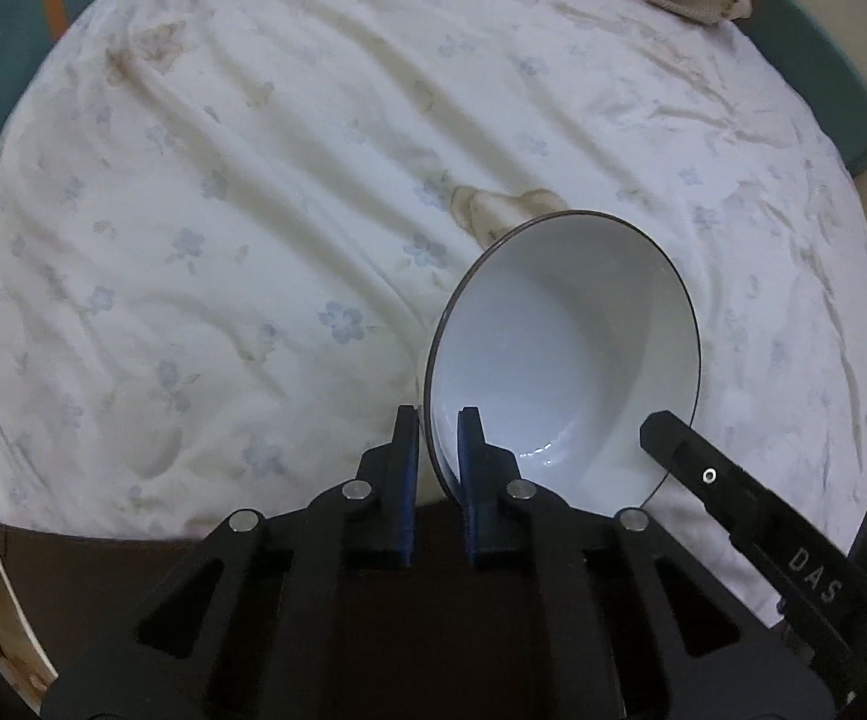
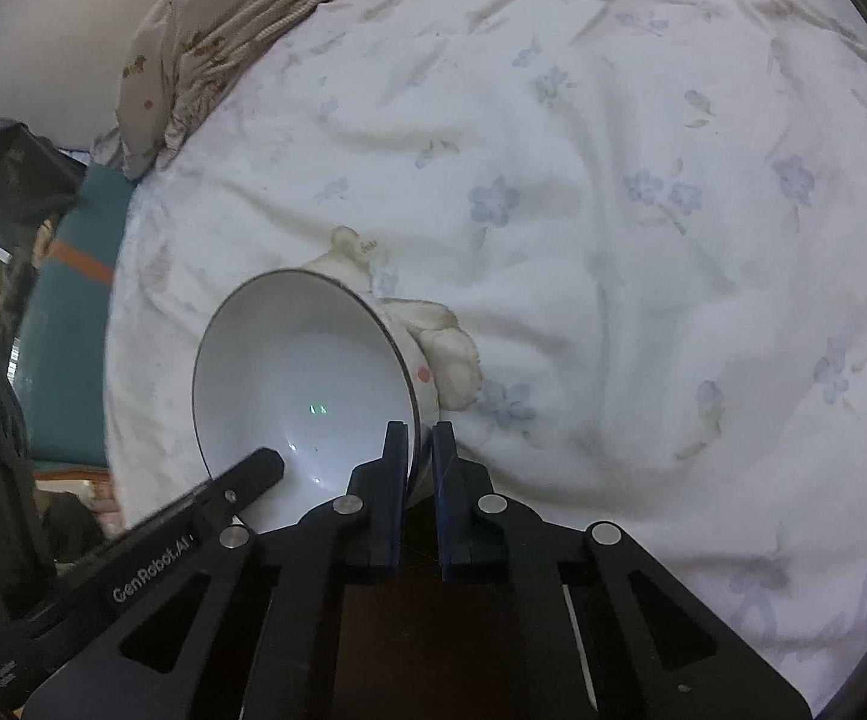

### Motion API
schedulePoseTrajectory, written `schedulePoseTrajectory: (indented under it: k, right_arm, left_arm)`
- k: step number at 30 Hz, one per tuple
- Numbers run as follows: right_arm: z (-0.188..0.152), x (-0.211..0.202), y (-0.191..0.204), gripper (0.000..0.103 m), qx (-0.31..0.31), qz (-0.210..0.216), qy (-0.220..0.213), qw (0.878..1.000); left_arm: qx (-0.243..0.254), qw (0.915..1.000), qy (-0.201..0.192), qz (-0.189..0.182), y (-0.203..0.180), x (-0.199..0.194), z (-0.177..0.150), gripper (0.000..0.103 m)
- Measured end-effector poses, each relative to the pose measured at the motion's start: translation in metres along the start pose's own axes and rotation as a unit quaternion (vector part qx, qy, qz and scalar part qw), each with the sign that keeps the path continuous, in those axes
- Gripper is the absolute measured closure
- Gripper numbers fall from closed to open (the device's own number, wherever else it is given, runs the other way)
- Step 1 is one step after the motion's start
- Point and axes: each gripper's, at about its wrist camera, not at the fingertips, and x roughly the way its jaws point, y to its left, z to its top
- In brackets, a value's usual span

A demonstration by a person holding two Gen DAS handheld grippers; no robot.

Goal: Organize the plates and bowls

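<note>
White bowl (image 1: 565,354) with thin dark rim, tilted above floral bedsheet (image 1: 223,210), left gripper (image 1: 438,420) and right gripper (image 2: 418,435) fingers pinching opposite rim edges

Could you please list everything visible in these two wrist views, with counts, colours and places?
White ceramic bowl with dark rim: one, white, tilted, held over the bed, both claws on opposite rim edges.
White floral bedsheet: one, white with pale blue flowers, covers the bed.
Beige knitted blanket: one, beige, bunched at the bed's far edge.
Teal mattress edge: one, teal, beside the sheet.
Left claw: one, black, shut on the rim.
Right claw: one, black, shut on the rim.
</note>
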Motion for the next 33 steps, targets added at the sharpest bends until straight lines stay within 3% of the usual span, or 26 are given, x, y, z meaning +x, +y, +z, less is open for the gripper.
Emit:
schedulePoseTrajectory:
  k: [12, 24, 33]
  right_arm:
    - [-0.039, -0.079, 0.045, 0.094, -0.057, 0.039, -0.038, 0.997]
    - [-0.148, -0.147, 0.076, 0.094, -0.114, 0.082, -0.044, 0.989]
    - [-0.221, -0.152, 0.104, 0.093, -0.162, 0.1, -0.019, 0.981]
  left_arm:
    - [0.009, 0.9985, -0.054, 0.003, 0.01, -0.115, -0.052, 0.092]
    - [0.009, 0.9985, -0.05, 0.022, 0.055, -0.176, -0.168, 0.091]
    - [-0.014, 0.9983, -0.053, 0.019, 0.105, -0.202, -0.226, 0.09]
